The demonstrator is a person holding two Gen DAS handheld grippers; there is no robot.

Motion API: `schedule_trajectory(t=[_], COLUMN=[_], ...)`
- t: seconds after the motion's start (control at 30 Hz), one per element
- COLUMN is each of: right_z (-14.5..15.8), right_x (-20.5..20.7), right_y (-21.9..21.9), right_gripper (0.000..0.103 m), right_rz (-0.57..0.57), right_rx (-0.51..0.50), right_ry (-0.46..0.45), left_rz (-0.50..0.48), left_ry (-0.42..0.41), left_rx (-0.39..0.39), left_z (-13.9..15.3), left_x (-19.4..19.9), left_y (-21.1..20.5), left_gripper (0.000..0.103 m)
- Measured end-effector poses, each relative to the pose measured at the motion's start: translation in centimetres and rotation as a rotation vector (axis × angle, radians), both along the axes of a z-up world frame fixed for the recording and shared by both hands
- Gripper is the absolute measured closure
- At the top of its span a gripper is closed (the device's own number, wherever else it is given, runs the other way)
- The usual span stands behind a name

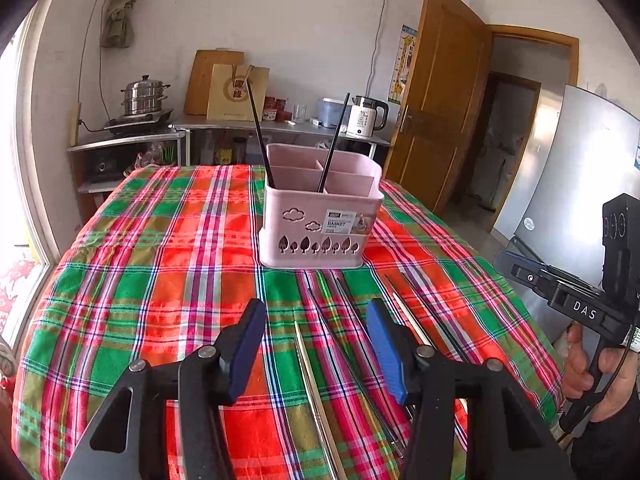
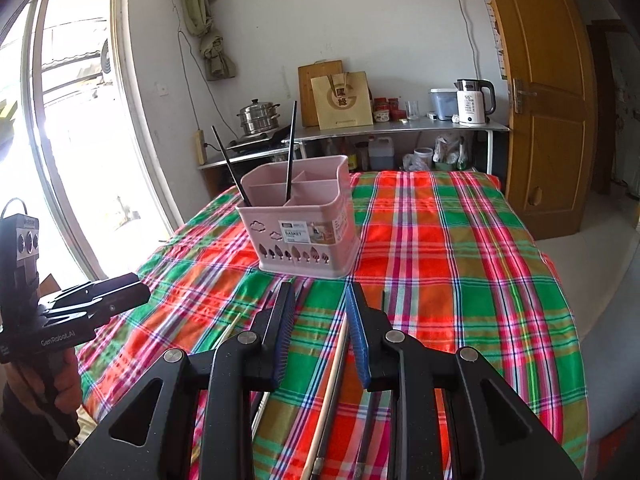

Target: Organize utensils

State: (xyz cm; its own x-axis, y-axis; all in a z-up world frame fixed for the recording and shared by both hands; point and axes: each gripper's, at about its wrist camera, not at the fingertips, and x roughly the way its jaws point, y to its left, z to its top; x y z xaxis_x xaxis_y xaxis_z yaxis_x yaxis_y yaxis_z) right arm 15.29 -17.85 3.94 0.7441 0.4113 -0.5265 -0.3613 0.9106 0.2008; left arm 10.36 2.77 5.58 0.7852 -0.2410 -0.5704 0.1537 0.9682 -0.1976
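Observation:
A pink utensil basket (image 1: 316, 220) stands on the plaid tablecloth, also in the right wrist view (image 2: 304, 224). Two black chopsticks (image 1: 260, 136) stand in its compartments. Several loose chopsticks lie on the cloth in front of it: a pale one (image 1: 316, 396) between my left fingers' line, another pale one (image 1: 412, 320) to the right, a wooden one (image 2: 330, 384) under my right gripper. My left gripper (image 1: 316, 320) is open and empty above them. My right gripper (image 2: 318, 300) is open and empty, also seen from the left wrist (image 1: 532, 276).
The table's plaid cloth (image 1: 160, 280) drops off at the left and right edges. Behind stand a metal counter (image 1: 240, 124) with a steamer pot (image 1: 142, 98), a paper bag and a kettle (image 1: 366, 116). A wooden door (image 2: 548, 100) and a fridge (image 1: 568, 200) are on the right.

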Motion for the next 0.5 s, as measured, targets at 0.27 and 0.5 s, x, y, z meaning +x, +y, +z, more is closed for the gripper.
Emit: schedule_trajectory(t=[0.27, 0.5], right_z=[-3.2, -5.4], right_x=[3.0, 6.2], right_y=[0.1, 1.1], right_gripper=[0.084, 0.09], right_rz=[-0.008, 0.003], right_rx=[-0.045, -0.077], right_ry=[0.127, 0.211], left_rz=[-0.015, -0.031], left_ry=[0.157, 0.268], left_rx=[-0.027, -0.049], left_z=[-3.2, -5.5], left_x=[4.1, 7.7], left_y=[-0.9, -2.0], left_gripper=[0.065, 0.068])
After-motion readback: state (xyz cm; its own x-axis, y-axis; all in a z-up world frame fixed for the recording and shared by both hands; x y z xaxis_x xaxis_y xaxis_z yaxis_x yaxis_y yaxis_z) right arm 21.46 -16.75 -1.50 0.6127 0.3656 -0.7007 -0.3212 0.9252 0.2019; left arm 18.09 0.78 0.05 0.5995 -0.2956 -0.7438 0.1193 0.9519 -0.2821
